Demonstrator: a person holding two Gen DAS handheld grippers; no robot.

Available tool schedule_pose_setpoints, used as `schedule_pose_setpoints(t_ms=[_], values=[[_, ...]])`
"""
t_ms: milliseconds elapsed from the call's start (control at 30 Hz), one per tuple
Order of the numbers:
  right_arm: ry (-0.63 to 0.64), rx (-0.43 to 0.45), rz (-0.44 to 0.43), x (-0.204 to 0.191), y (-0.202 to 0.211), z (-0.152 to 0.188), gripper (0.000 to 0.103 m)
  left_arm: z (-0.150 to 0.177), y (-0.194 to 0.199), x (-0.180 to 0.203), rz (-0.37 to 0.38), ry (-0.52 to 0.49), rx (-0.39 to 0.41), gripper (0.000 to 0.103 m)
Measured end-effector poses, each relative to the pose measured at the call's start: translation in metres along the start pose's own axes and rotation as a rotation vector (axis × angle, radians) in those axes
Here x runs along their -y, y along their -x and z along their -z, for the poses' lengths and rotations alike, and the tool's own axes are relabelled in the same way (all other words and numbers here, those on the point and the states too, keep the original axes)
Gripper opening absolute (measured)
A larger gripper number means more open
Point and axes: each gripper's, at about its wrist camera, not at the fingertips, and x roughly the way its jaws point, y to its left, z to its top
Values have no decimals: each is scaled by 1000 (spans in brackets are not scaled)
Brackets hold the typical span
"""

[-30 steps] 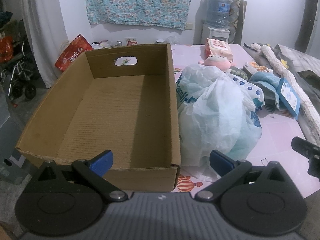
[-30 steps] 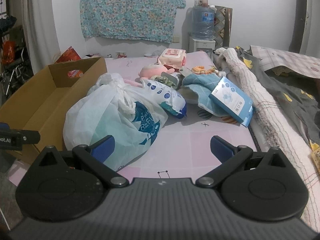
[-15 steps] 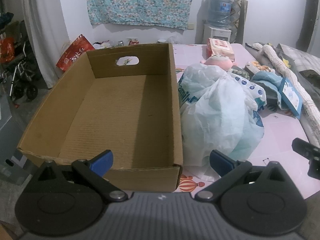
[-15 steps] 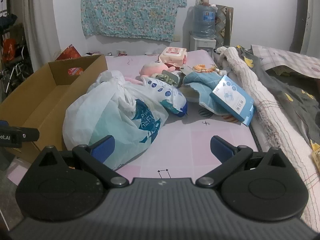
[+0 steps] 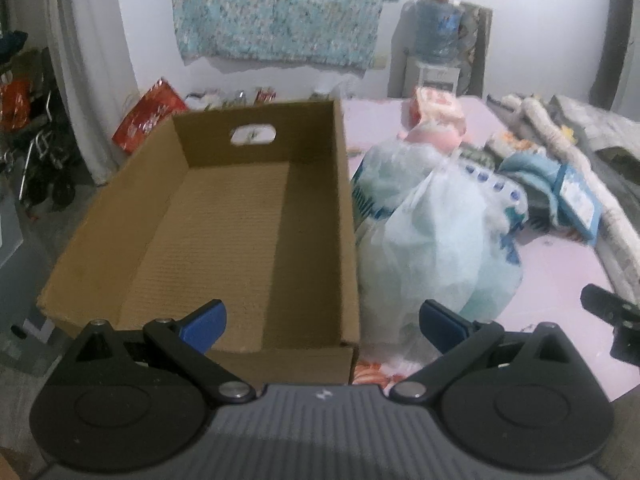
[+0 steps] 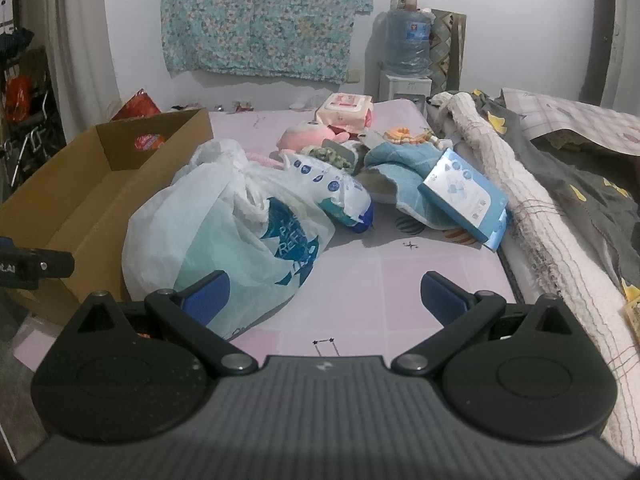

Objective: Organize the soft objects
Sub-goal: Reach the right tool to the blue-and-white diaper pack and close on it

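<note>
An empty cardboard box sits at the left edge of the pink mat; it also shows in the right wrist view. A tied white plastic bag lies right beside it, also seen in the left wrist view. Behind it lie a diaper pack, a pink plush, a blue towel, a blue flat packet and a wipes pack. My left gripper is open and empty before the box's near wall. My right gripper is open and empty, low before the bag.
A rolled white blanket and grey bedding run along the right side. A water dispenser stands at the back wall. A red bag and a stroller stand on the floor left of the box.
Both grippers have moved slightly forward and up, so the box and the bag sit a little lower in view. Both stay open and empty. The left view is now blurred by motion.
</note>
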Motion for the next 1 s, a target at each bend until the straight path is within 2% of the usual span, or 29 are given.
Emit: schedule_pose_setpoints(t_ms=[300, 500, 600, 700, 800, 867, 900, 967, 1000], values=[[-78, 77, 36, 57, 8, 6, 102, -35, 13, 43, 112, -83, 121, 103], [-131, 142, -18, 99, 3, -2, 102, -64, 5, 77, 219, -121, 172, 103], [-171, 168, -88, 112, -8, -10, 102, -78, -6, 93, 217, -147, 165, 99], [-190, 179, -150, 117, -28, -16, 102, -94, -21, 105, 223, -158, 138, 88], [-147, 172, -194, 107, -57, -24, 101, -108, -39, 112, 228, -145, 111, 71], [-91, 161, -218, 96, -78, -29, 90, -113, -51, 116, 218, -139, 86, 55], [-57, 155, -227, 91, -89, -32, 87, -114, -59, 119, 209, -138, 71, 51], [13, 139, -226, 79, -110, -36, 68, -116, -73, 124, 196, -139, 32, 32], [40, 127, -223, 74, -120, -38, 63, -115, -79, 125, 196, -137, 5, 28]])
